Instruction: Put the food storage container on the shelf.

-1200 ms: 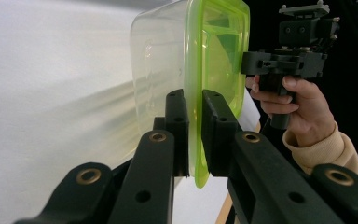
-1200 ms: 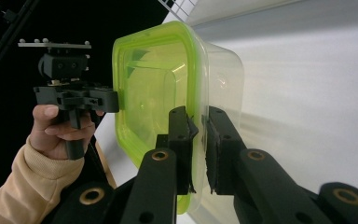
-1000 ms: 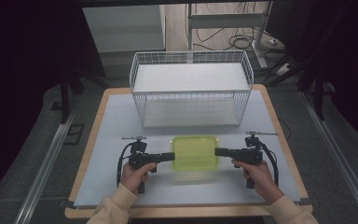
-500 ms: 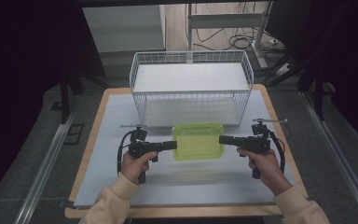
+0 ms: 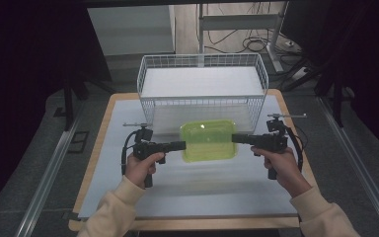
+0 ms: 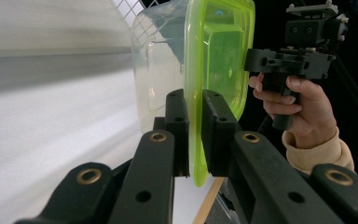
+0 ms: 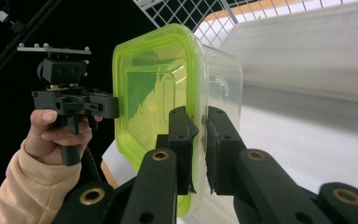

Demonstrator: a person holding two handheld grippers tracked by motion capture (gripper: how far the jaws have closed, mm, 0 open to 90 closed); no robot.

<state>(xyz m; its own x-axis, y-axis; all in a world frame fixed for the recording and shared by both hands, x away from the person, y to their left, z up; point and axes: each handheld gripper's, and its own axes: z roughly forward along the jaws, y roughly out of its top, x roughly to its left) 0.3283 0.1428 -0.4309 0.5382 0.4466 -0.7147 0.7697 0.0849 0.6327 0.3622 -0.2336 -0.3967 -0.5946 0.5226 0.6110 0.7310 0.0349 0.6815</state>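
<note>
high view is showing a clear food container with a lime-green lid (image 5: 209, 140), which is hanging in the air above the middle of the tabletop, just in front of the wire basket's near wall. the left gripper (image 5: 176, 145) is clamping the lid's rim at the container's left end, and the right gripper (image 5: 239, 138) is clamping the rim at its right end, so the container is being carried level between the two. in the left gripper view the two black jaws are pinching the green rim (image 6: 196, 121) edge-on, with the clear tub lying to one side of the rim and the lid to the other; the right gripper (image 6: 254, 59) and the hand holding it (image 6: 291, 100) are appearing beyond the container. in the right gripper view the jaws are pressing on the rim (image 7: 199, 140) in the same way, and the left gripper (image 7: 109, 106) is meeting the container's far end. the white wire basket (image 5: 150, 106) is standing at the far edge of the tabletop, centred. a white mat (image 5: 202, 192) is covering the wooden tabletop (image 5: 94, 148) almost to its edges. cream sleeves (image 5: 113, 210) are coming in from the near edge.
</note>
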